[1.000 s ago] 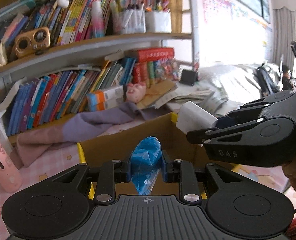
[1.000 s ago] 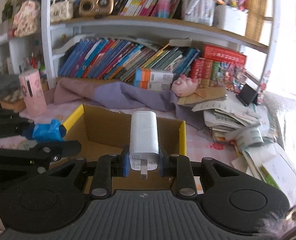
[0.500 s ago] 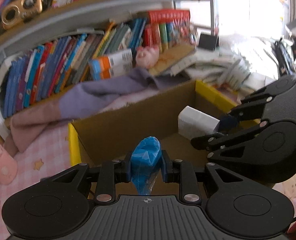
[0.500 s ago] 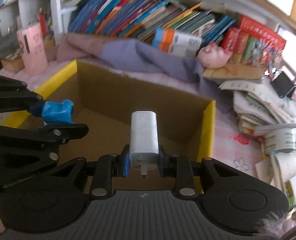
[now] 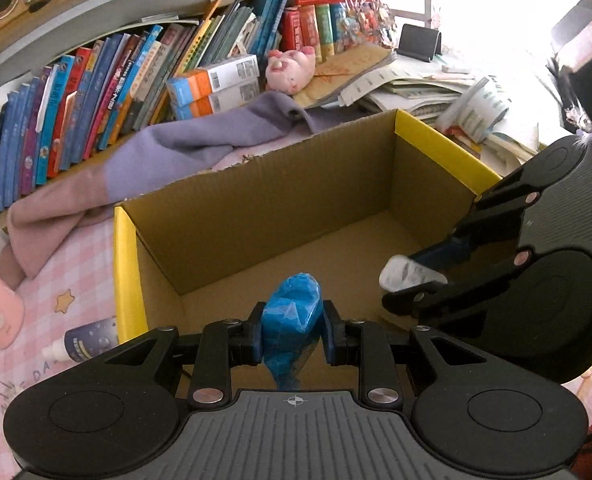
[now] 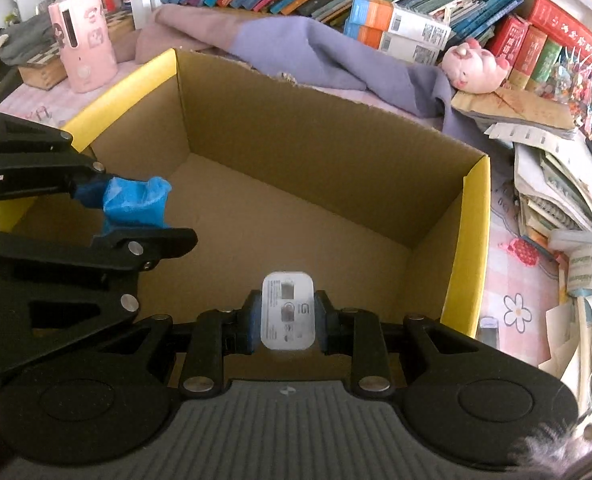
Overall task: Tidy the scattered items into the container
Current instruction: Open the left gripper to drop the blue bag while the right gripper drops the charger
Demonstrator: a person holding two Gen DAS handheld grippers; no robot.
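Observation:
An open cardboard box with yellow flap edges sits on the pink desk, its floor bare. My left gripper is shut on a crumpled blue wrapper and hangs over the box's left half. My right gripper is shut on a white charger block, held over the box's right half. Both point steeply down into the box.
A purple cloth lies behind the box below a shelf of books. A pink plush pig, stacked papers, a pink cup and a small bottle surround the box.
Both grippers have come forward and down over the box and tilted downward, each keeping its item; the box's inside now fills both views.

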